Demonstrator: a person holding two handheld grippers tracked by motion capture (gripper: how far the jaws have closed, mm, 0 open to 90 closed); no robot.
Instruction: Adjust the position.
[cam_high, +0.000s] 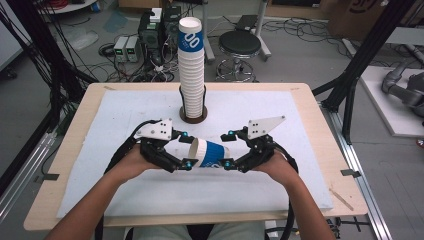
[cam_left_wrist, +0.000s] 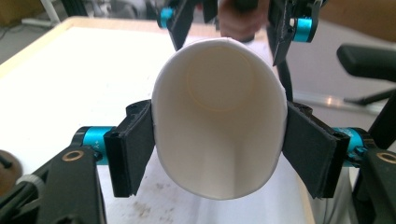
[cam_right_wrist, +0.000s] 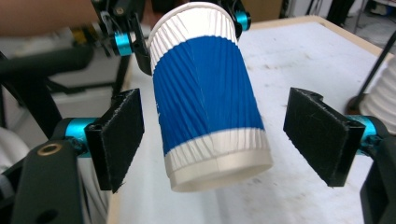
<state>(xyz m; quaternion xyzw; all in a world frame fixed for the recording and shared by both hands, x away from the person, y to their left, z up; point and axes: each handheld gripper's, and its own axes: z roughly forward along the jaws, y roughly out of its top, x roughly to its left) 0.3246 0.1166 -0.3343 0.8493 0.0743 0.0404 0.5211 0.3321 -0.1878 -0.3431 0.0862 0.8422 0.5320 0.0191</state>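
A paper cup (cam_high: 207, 152) with a blue ribbed sleeve and white ends lies level between the two grippers, just above the white mat (cam_high: 120, 107). My left gripper (cam_high: 186, 149) is shut on its rim end. In the left gripper view the pads (cam_left_wrist: 133, 149) press the cup (cam_left_wrist: 219, 121) from both sides, and its mouth is squashed into an oval. My right gripper (cam_high: 229, 149) stands open around the base end. In the right gripper view its pads (cam_right_wrist: 123, 135) sit clear of the cup (cam_right_wrist: 205, 93) on either side, with a gap on each.
A tall stack of the same cups (cam_high: 191, 65) stands in a dark round holder (cam_high: 193, 118) at the back middle of the mat. The wooden table's edge (cam_high: 65, 150) frames the mat. A stool (cam_high: 239, 45) and electronics boxes (cam_high: 127, 47) stand on the floor beyond.
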